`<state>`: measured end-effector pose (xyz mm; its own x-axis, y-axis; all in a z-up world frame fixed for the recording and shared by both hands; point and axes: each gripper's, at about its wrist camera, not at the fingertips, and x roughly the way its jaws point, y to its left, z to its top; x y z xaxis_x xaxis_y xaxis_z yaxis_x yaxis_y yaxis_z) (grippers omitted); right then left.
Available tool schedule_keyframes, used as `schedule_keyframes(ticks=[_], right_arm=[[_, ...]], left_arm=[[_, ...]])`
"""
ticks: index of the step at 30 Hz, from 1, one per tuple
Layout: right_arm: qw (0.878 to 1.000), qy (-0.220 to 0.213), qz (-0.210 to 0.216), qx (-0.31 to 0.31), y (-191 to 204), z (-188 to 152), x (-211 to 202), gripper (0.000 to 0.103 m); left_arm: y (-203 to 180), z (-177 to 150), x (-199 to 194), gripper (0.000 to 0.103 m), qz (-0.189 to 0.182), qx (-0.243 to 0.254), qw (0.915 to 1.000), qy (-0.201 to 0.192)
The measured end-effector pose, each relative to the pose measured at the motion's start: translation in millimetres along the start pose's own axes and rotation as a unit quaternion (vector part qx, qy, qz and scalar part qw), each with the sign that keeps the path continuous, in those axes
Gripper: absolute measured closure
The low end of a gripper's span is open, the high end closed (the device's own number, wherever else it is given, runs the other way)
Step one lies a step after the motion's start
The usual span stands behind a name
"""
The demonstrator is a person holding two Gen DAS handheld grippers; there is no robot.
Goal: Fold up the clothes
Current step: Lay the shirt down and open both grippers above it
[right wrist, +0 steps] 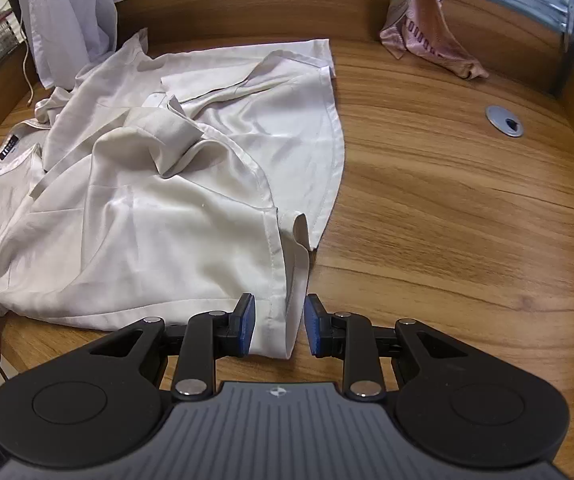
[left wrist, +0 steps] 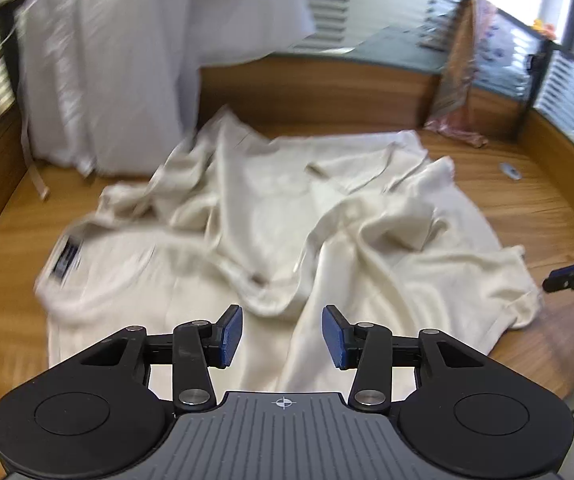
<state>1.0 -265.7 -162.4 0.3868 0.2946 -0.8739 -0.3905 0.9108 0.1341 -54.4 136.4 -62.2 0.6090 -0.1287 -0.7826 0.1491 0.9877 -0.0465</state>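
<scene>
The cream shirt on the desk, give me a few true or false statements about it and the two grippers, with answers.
1. The cream shirt lies crumpled on the wooden desk. True.
2. The right gripper has the shirt's hem between its open jaws. True.
3. The left gripper is clamped shut on a sleeve. False: its jaws stand open above the fabric.
4. A pink patterned cloth lies on top of the shirt. False: it sits apart, at the desk's back wall.
5. A dark label shows at the collar. True.
</scene>
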Motion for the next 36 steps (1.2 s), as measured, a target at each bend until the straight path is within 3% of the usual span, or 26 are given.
schedule_keyframes(ticks=[12, 19, 23, 34, 36], right_arm=[[0.996, 0.016, 0.049, -0.069, -9.7, 1.5, 7.7, 0.072], [0.994, 0.027, 0.071, -0.082, -25.9, 1.4, 7.4, 0.072], [0.992, 0.027, 0.082, -0.090, -29.0, -0.7, 7.0, 0.072], [0.992, 0.029, 0.093, -0.077, -25.5, 2.6, 17.3, 0.072], [0.992, 0.034, 0.097, -0.068, -24.7, 4.4, 24.7, 0.073]], left_arm=[[-42.6, -85.6, 3.4, 0.048, 0.076, -0.076, 0.9932, 0.044], [-53.3, -101.9, 11.6, 0.048, 0.129, -0.133, 0.9813, 0.051], [-54.7, -105.9, 13.4, 0.048, 0.138, -0.150, 0.9778, 0.047], [-58.7, -114.1, 18.0, 0.049, 0.141, -0.118, 0.9811, 0.061], [-57.7, -114.6, 20.0, 0.053, 0.144, -0.114, 0.9808, 0.066]])
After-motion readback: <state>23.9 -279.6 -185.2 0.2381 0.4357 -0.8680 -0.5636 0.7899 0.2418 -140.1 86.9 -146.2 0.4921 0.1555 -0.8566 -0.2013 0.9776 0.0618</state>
